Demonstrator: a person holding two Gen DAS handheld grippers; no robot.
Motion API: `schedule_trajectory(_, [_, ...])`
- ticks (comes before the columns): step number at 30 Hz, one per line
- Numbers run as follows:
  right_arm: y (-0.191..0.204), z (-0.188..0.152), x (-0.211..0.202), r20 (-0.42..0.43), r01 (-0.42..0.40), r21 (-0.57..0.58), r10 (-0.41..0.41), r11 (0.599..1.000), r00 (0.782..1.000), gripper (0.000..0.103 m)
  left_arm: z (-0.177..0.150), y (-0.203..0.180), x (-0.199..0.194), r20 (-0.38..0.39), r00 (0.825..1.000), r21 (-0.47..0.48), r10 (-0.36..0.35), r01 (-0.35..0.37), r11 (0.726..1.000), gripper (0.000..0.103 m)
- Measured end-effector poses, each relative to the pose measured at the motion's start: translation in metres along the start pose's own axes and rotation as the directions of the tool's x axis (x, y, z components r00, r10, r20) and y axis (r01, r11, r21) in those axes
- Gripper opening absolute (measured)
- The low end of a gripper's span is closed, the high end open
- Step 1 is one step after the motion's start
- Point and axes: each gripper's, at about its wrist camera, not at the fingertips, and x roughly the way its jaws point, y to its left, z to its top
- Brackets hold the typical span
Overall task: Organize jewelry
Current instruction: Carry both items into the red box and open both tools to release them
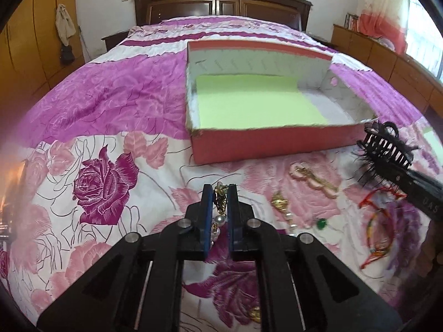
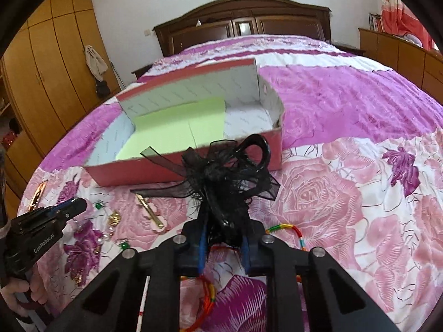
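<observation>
An open red box (image 1: 265, 144) with a green sheet (image 1: 254, 102) inside lies on the bed; it also shows in the right wrist view (image 2: 144, 171). My left gripper (image 1: 220, 193) is shut on a gold earring with pearls (image 1: 220, 207), held above the bedspread before the box. My right gripper (image 2: 224, 215) is shut on a black feathered hair claw (image 2: 229, 171), just short of the box's front wall; the claw also shows in the left wrist view (image 1: 384, 146). On the bedspread lie a pink and gold hair clip (image 1: 313, 178), a second gold earring (image 1: 282, 204), a green bead (image 1: 321, 223) and coloured cord bracelets (image 1: 379, 221).
The floral bedspread (image 1: 110, 105) spreads all round the box. A wooden headboard (image 1: 221, 2) stands at the far end, wardrobes (image 2: 49, 55) to the left, low cabinets (image 1: 387, 55) to the right. A gold clip (image 2: 37, 192) lies near the bed's left edge.
</observation>
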Motion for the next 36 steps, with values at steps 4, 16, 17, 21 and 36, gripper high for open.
schedule_trajectory(4, [0.001,0.001,-0.011,0.004,-0.030,0.017,0.030,0.999,1.000,0.021,0.008,0.003,-0.016,0.027,0.998,-0.036,-0.059,0.060,0.998,0.001])
schedule_trajectory(16, [0.011,0.027,-0.040,0.078,-0.072,-0.007,0.072,0.997,0.994,0.021,0.048,-0.010,-0.041,0.132,0.985,0.005,-0.110,0.111,0.994,0.001])
schedule_trajectory(17, [0.012,0.031,-0.040,0.081,-0.074,-0.010,0.074,0.997,0.994,0.021,0.052,-0.010,-0.040,0.139,0.984,0.009,-0.115,0.115,0.993,0.001])
schedule_trajectory(21, [0.017,0.050,-0.037,0.097,-0.063,-0.048,0.067,0.997,0.993,0.021,0.068,-0.012,-0.034,0.164,0.979,0.023,-0.118,0.116,0.993,0.001])
schedule_trajectory(36, [0.022,0.111,0.005,0.120,-0.045,-0.079,0.055,0.996,0.991,0.021,0.117,-0.007,0.007,0.194,0.976,0.029,-0.096,0.092,0.995,0.001])
